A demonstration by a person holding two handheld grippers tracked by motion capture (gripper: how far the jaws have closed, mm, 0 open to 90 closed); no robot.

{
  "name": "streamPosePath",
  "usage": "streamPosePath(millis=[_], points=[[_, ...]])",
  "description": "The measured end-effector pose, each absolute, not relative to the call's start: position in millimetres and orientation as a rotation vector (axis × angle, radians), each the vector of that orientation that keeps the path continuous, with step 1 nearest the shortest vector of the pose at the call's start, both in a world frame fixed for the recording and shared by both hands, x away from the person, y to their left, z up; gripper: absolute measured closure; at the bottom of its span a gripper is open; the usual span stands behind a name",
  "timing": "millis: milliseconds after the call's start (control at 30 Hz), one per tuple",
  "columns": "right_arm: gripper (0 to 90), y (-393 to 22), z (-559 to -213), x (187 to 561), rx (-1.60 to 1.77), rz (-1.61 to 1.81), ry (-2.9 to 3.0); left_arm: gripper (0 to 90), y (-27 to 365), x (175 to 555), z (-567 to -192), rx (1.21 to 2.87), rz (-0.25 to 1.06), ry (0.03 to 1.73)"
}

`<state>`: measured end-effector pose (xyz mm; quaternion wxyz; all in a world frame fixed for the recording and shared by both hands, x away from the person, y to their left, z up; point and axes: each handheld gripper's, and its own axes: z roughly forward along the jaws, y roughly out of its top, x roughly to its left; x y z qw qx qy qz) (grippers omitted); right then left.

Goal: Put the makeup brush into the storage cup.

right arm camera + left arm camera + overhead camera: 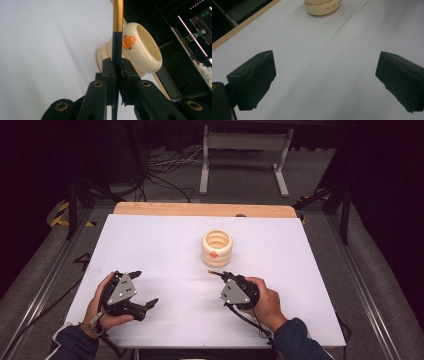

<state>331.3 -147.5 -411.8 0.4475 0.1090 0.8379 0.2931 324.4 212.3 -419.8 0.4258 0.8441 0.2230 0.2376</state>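
So the right gripper (117, 75) is clamping a thin stick, probably a pen or a chopstick (117, 37), dark at the lower part and gold toward the tip. In the right gripper view it's running straight up the middle of the frame, jaws pinched tight on the dark section. In the high view the gold end is poking out toward the left of the gripper, just below the center of the frame.

The cream ribbed cup (217, 247) is sitting upright a little above center in the high view, with a small orange mark on its near side. It's just beyond the stick's tip and not touching it as far as I can tell.

The left gripper (142, 290) is resting at lower left with its jaws spread wide and nothing between them. Its own view is looking across bare table (317, 65), with the cup's base at the top edge.

My read: the carrying step is happening, stick in hand, heading for the cup. Next move is probably going to need tipping the stick more upright, getting the tip above the cup's opening, then letting go. The left one might be steadying the cup, since it looks light.
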Motion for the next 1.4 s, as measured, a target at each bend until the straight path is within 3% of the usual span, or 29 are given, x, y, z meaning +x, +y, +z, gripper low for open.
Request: streamPosePath(millis=[400,900,1400], points=[[84.1,-165,-394,349,0.434,0.959,2.079,6.2,235,315,-435,2.056,0.545,0.69],[84.0,-199,-365,383,0.72,1.357,1.993,5.0,232,315,-438,2.043,0.529,0.693],[84.1,-197,-350,406,0.782,1.498,1.932,5.0,228,317,-435,1.956,0.533,0.665]])
